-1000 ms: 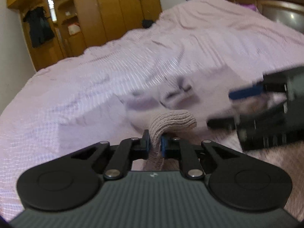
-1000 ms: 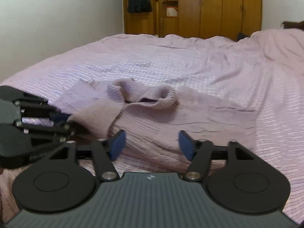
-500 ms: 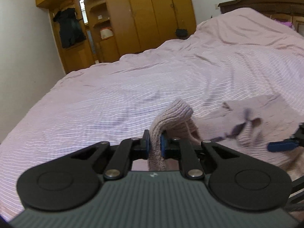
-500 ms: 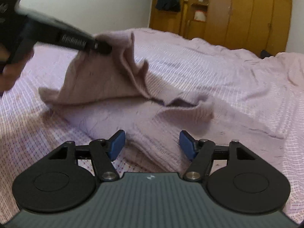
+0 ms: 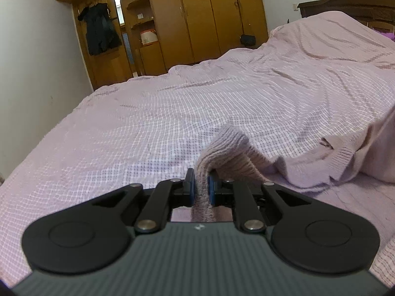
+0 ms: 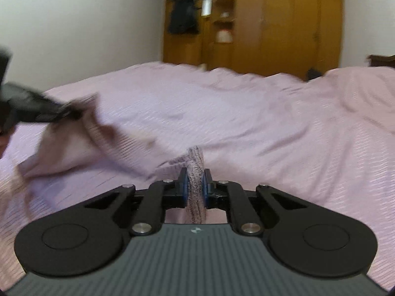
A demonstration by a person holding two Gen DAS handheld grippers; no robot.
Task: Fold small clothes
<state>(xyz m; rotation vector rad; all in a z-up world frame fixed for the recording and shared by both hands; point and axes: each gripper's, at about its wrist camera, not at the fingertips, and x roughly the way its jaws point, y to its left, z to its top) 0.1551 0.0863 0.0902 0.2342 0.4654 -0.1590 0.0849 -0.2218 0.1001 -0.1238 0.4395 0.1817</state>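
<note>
The left gripper (image 5: 200, 188) is closed on a ribbed edge of the sweater (image 5: 308, 165); a fold of knit is pinched between its blue pads (image 5: 192, 189) and rises above them as a small hump. From this fold the sweater is stretched to the right, where a ribbed hem hangs loose and the cloth is lifted off the bed (image 5: 148, 123) toward the right border of the left wrist view.

The right gripper (image 6: 195, 189) is closed as well, on another ribbed part of the sweater (image 6: 74, 133), which stands up as a narrow strip between its pads (image 6: 183, 190). In the right wrist view the left gripper (image 6: 71, 114) is seen at the left border, blurred, with the sweater hanging from its tip and draped down to the bed (image 6: 271, 135). The sweater is thus held at two places and is raised partly above the near part of the bed, toward the near edge; how much of it touches the cover cannot be told because of the blur.

The bed is covered by a pink checked cover with wrinkles. Behind its far edge a wooden wardrobe (image 5: 209, 17) is seen, with a dark jacket (image 5: 100, 32) hung at its left side. A dark headboard (image 5: 353, 2) is seen at the far right corner.
</note>
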